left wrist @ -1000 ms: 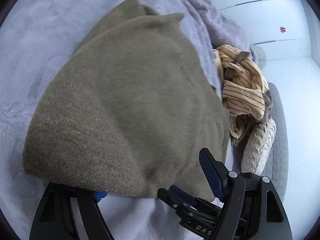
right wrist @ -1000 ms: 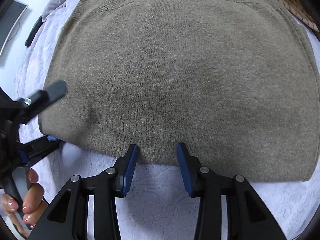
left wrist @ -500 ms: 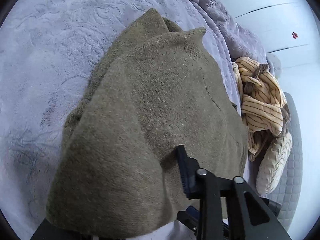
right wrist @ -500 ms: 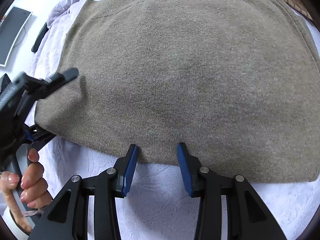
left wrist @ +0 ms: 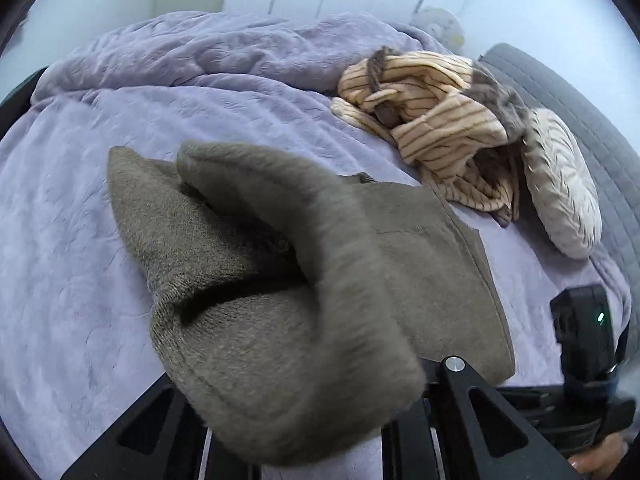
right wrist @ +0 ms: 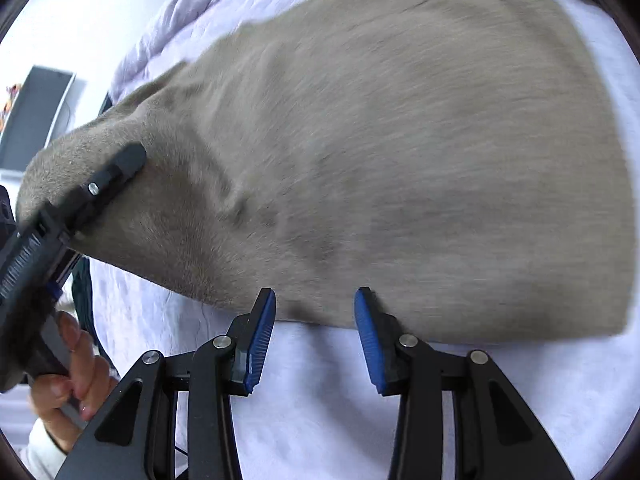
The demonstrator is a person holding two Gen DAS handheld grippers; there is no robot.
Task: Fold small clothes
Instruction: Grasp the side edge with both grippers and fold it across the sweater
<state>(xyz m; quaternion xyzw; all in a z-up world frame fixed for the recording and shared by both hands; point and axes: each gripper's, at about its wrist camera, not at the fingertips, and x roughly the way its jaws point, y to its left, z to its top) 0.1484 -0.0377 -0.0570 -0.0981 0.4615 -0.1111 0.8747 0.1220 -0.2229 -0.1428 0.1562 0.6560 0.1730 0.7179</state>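
The bed (left wrist: 80,208) is the biggest thing, w/ a soft purple blanket (left wrist: 224,60) bunched up along 12 o'clock in the left wrist view. A grey padded headboard (left wrist: 592,128) runs down the 3 o'clock side.

The brown-green knit sweater (right wrist: 400,152) lies on the bed and fills most of the right wrist view, from 9 o'clock round to 3 o'clock. Its left corner is lifted up off the blanket; the rest lies flat. In the left wrist view the lifted corner bends over toward the middle of the pic, w/ a dark gap under the fold at about 8 o'clock.

A heap of cream clothes w/ brown stripes (left wrist: 436,116) sits at 1 o'clock in the left view, near the sweater's far edge. Just beside the heap, at 3 o'clock, lies a white round pillow (left wrist: 560,184).

The left gripper (right wrist: 124,164) shows at 9 o'clock in the right view. Its fingers are pressed together on the sweater's raised corner, and the knit hides the lower finger. A hand (right wrist: 68,376) holds its handle at 8 o'clock.

The right gripper (right wrist: 315,334) is at 6 o'clock, its blue fingers (right wrist: 262,336) apart. Their tips sit right at the sweater's near hem, w/ nothing between the pads. I can't tell if the tips touch the knit.

A dark flat screen (right wrist: 36,116) stands on the wall at 10 o'clock in the right view.
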